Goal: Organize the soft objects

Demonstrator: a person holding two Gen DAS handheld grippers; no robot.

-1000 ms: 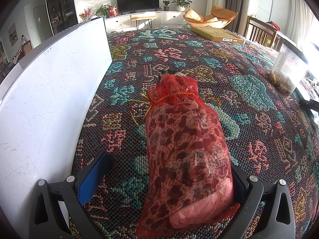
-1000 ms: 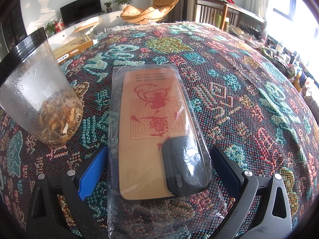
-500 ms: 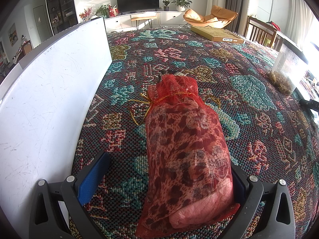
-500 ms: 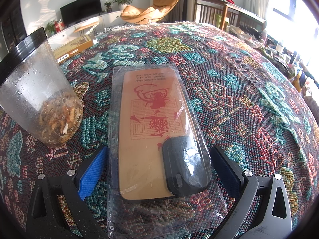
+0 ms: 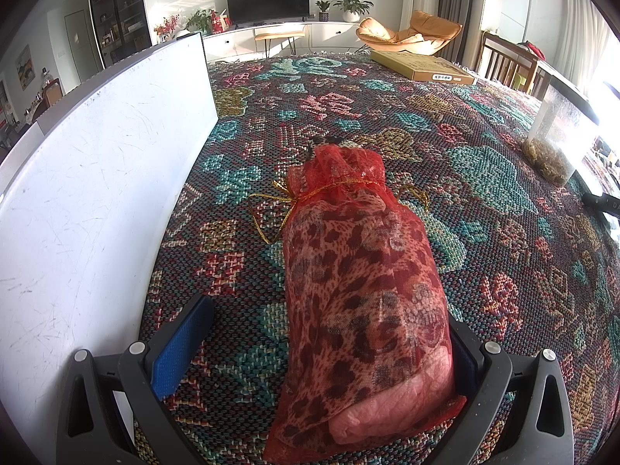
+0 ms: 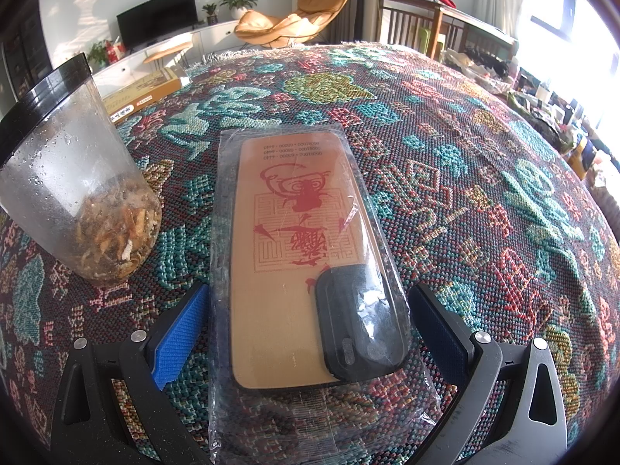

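Note:
A red mesh drawstring bag (image 5: 364,294) stuffed with leopard-print cloth lies on the patterned tablecloth, its gold cord tied at the far end. My left gripper (image 5: 321,345) is open around the bag's near end; the bag leans against the right finger and hides most of it. In the right wrist view a clear plastic sleeve (image 6: 306,255) holds a tan card with red print and a dark grey pad. My right gripper (image 6: 306,329) stands open astride the sleeve's near end, with its fingers apart from the sleeve.
A white board (image 5: 89,178) stands upright along the left. A clear jar of dried bits (image 6: 77,182) sits just left of the sleeve, also seen as jar (image 5: 558,135) at the right. A flat cardboard box (image 5: 422,66) lies at the far edge.

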